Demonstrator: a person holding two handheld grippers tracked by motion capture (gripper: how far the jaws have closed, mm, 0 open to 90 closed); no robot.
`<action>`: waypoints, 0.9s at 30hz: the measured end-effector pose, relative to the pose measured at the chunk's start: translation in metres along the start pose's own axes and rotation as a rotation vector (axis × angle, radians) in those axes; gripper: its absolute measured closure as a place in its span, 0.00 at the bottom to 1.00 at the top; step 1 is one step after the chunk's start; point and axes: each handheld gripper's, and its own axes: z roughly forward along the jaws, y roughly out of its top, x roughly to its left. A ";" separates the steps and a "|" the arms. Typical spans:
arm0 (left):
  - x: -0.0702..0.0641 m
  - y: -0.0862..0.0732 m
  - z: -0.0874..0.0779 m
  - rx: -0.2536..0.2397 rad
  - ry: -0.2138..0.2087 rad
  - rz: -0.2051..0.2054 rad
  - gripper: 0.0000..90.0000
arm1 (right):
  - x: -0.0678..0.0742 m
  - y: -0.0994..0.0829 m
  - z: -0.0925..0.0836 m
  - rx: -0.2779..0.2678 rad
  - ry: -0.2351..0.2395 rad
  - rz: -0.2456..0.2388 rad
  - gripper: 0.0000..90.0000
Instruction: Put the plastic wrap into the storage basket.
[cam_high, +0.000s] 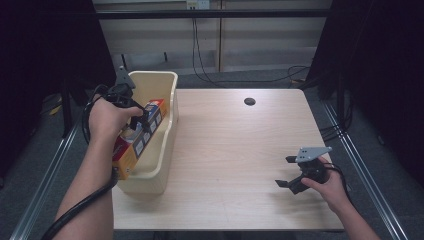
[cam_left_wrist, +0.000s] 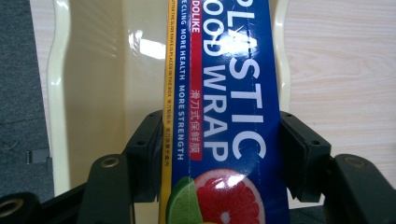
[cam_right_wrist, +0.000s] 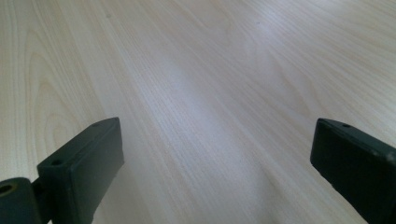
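Observation:
A long blue and yellow plastic wrap box (cam_high: 141, 135) lies lengthwise in the cream plastic bin (cam_high: 167, 90) at the table's left edge. My left gripper (cam_high: 141, 120) reaches down into the bin and is shut on the box. In the left gripper view both black jaws press the sides of the plastic wrap box (cam_left_wrist: 224, 116), with the bin's wall (cam_left_wrist: 93, 84) beyond it. My right gripper (cam_high: 287, 171) rests low over the table at the front right, open with nothing between its jaws. The right gripper view has bare wood between its spread fingertips (cam_right_wrist: 81, 158).
The light wood table (cam_high: 235, 150) has a dark round hole (cam_high: 249, 101) near its far edge. Metal rails run along both sides of the table, and cables hang by the wall behind it.

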 end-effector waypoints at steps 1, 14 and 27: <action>0.000 0.000 0.001 -0.004 0.000 -0.004 0.45 | 0.000 0.000 0.000 0.000 -0.002 -0.003 0.03; 0.002 0.000 0.012 0.015 0.000 -0.012 0.45 | 0.000 0.000 0.000 0.001 0.002 0.001 0.03; 0.002 0.001 0.022 0.036 -0.017 -0.017 0.45 | 0.001 0.000 0.000 0.005 0.006 -0.003 0.03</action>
